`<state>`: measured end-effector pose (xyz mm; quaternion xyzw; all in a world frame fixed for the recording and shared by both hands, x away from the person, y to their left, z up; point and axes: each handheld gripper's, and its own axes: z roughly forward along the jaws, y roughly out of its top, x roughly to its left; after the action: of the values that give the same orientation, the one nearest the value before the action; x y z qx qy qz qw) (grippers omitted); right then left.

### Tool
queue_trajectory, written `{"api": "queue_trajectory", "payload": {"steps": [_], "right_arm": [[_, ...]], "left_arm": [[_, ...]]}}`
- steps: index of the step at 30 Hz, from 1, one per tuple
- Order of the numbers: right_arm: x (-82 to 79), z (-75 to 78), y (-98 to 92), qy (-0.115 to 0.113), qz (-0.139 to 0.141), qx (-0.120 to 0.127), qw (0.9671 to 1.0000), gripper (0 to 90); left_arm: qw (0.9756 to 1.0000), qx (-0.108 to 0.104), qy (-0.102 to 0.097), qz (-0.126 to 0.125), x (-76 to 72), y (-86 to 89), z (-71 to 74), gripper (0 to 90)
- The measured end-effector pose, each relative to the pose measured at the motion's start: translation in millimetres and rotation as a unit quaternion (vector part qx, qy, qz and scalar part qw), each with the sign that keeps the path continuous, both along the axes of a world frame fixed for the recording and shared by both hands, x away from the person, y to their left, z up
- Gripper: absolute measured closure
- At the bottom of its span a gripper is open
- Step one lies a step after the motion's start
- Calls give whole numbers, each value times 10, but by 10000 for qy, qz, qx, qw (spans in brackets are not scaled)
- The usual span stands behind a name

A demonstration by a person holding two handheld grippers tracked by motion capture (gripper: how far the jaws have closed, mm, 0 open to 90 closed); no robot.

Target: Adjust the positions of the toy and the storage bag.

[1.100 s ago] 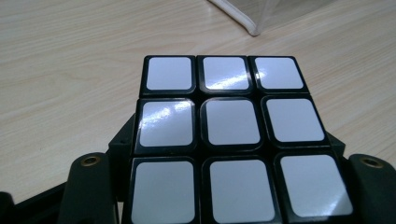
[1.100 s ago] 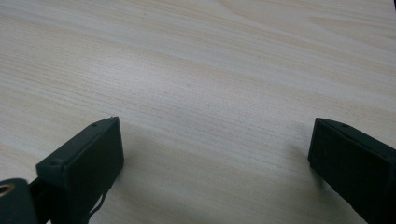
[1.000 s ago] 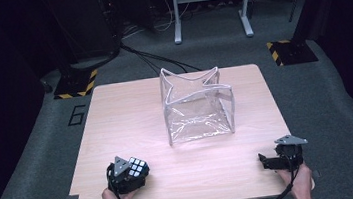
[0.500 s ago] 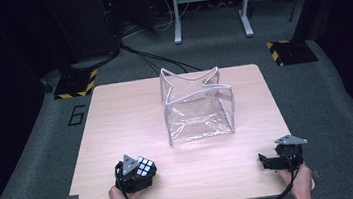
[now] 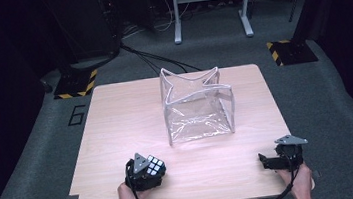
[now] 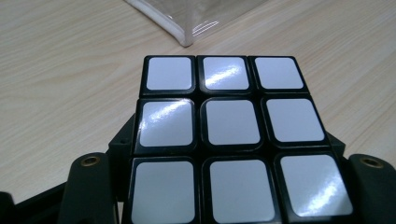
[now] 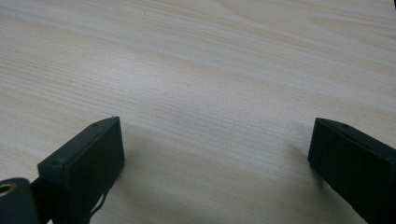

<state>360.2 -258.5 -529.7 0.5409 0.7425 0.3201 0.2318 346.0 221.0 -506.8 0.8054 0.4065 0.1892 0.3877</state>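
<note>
A black puzzle cube (image 5: 153, 166) with a white face turned up sits between the jaws of my left gripper (image 5: 145, 177), which is shut on it near the table's front edge, left of centre. In the left gripper view the cube's white face (image 6: 231, 135) sits close in front of the camera, with black fingers (image 6: 88, 186) on either side of it. A clear plastic zip bag (image 5: 198, 109) stands upright and open-topped in the middle of the table, and its near corner (image 6: 187, 18) lies just beyond the cube. My right gripper (image 5: 267, 161) rests at the front right, open, with bare wood between its jaws (image 7: 215, 154).
The light wooden table (image 5: 116, 121) has bare surface left and right of the bag. A person's hands hold both grippers at the front edge. Dark floor, cables and a grey metal stand (image 5: 209, 5) lie beyond the far edge.
My left gripper has slid to the right along the front edge with the cube still in it. The right gripper and the bag have stayed put.
</note>
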Motion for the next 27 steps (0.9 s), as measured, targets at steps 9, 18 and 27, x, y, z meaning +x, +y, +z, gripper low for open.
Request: {"api": "queue_trajectory", "payload": {"steps": [9,18,27], "right_arm": [[0,1,0,5,2,1,10000,31],[1,0,-1,2,-4,-13,10000,31],[1,0,-1,1,-5,-14,10000,31]], "left_arm": [[9998,7,36,-173,13,-126,-21,332],[9993,19,72,-359,29,-274,-42,332],[9985,42,114,-525,37,-410,-54,332]]}}
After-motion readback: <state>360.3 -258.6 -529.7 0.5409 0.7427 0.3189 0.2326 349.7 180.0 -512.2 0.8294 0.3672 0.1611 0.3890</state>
